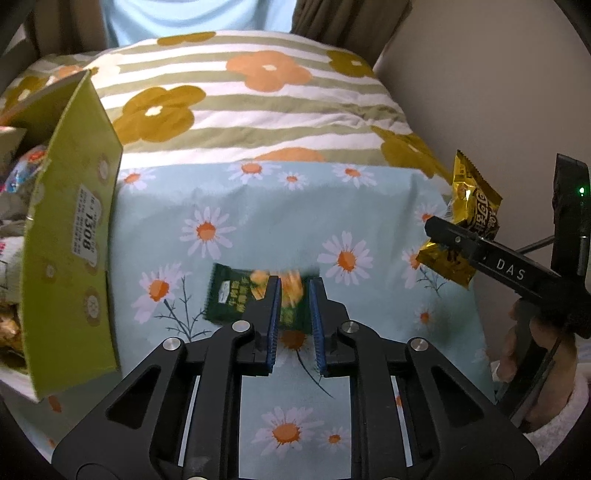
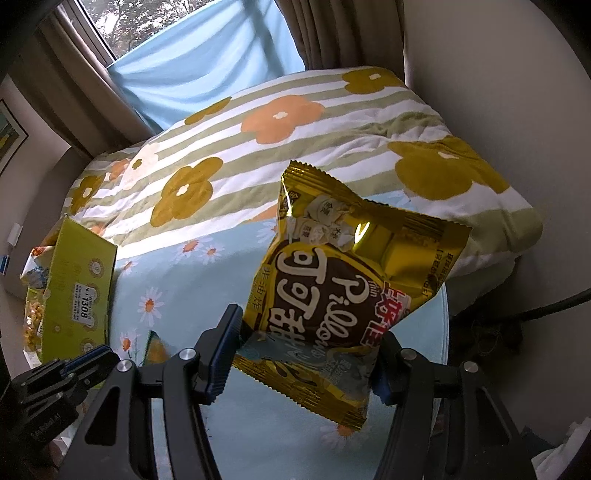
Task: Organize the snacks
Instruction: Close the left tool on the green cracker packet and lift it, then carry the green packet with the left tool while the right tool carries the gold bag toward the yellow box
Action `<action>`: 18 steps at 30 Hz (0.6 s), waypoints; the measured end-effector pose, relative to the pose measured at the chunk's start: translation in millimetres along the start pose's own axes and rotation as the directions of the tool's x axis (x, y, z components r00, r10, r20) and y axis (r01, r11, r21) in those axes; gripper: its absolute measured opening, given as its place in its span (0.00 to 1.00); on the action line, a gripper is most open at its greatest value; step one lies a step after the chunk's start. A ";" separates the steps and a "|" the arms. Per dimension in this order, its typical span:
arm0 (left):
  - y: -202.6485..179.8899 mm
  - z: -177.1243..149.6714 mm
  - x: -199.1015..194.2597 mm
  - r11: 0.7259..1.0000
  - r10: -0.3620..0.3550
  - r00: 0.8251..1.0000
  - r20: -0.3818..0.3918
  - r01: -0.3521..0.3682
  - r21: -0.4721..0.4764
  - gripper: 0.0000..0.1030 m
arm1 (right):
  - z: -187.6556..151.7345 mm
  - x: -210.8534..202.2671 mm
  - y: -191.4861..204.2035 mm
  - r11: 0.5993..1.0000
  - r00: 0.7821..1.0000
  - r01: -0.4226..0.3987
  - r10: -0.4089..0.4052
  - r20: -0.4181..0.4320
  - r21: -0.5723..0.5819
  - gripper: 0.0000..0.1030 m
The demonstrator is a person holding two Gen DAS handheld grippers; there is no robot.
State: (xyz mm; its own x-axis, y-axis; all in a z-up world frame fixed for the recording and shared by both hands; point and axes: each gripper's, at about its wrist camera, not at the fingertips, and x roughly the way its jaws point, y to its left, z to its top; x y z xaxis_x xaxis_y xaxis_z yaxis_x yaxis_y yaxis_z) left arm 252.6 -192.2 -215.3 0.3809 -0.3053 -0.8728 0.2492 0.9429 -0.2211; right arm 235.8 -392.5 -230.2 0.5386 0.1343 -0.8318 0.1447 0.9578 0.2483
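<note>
My left gripper [image 1: 294, 286] is shut on a dark green snack packet [image 1: 236, 295], which hangs blurred just above the daisy-print sheet [image 1: 258, 221]. My right gripper [image 2: 308, 332] is shut on a gold cocoa-snack packet [image 2: 354, 258] and holds it up in the air. In the left wrist view that gold packet [image 1: 476, 210] shows at the right, clamped in the right gripper's black fingers [image 1: 454, 236]. An open yellow-green cardboard box [image 1: 70, 229] stands at the left, also visible in the right wrist view [image 2: 77, 291], with several snack bags inside.
A striped quilt with big orange and mustard flowers [image 1: 240, 92] is piled at the far end of the bed. A pale wall [image 1: 461, 92] runs along the right. Curtains and a window [image 2: 147, 22] lie beyond. A person's hand [image 1: 546, 354] grips the right tool.
</note>
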 end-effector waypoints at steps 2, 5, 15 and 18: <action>-1.2 0.0 1.3 1.000 -0.003 1.000 -0.022 0.003 0.024 0.13 | 0.4 -4.5 3.0 1.000 1.000 -0.002 0.002 0.006 -0.004 0.55; -7.2 -2.0 14.8 0.995 0.028 0.995 -0.095 -0.019 0.102 0.14 | 0.9 -10.6 6.0 1.000 1.000 -0.003 0.003 0.014 -0.015 0.55; -39.3 -4.0 43.6 0.822 0.178 0.939 -0.295 0.023 0.569 0.15 | -5.0 -24.0 0.2 1.000 0.999 -0.011 0.010 0.040 0.023 0.55; -47.1 -2.5 56.8 0.765 0.200 0.916 -0.348 0.077 0.640 0.18 | -6.9 -29.9 -5.4 0.999 0.998 -0.006 0.003 0.058 0.054 0.55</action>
State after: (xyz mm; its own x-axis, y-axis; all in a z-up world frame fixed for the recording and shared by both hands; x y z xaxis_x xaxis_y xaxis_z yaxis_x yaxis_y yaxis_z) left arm 260.3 -253.6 -255.6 0.0884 -0.0447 -0.9951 0.7895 0.6123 0.0426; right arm 213.2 -399.9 -210.1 0.5863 0.1223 -0.8008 0.1858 0.9419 0.2798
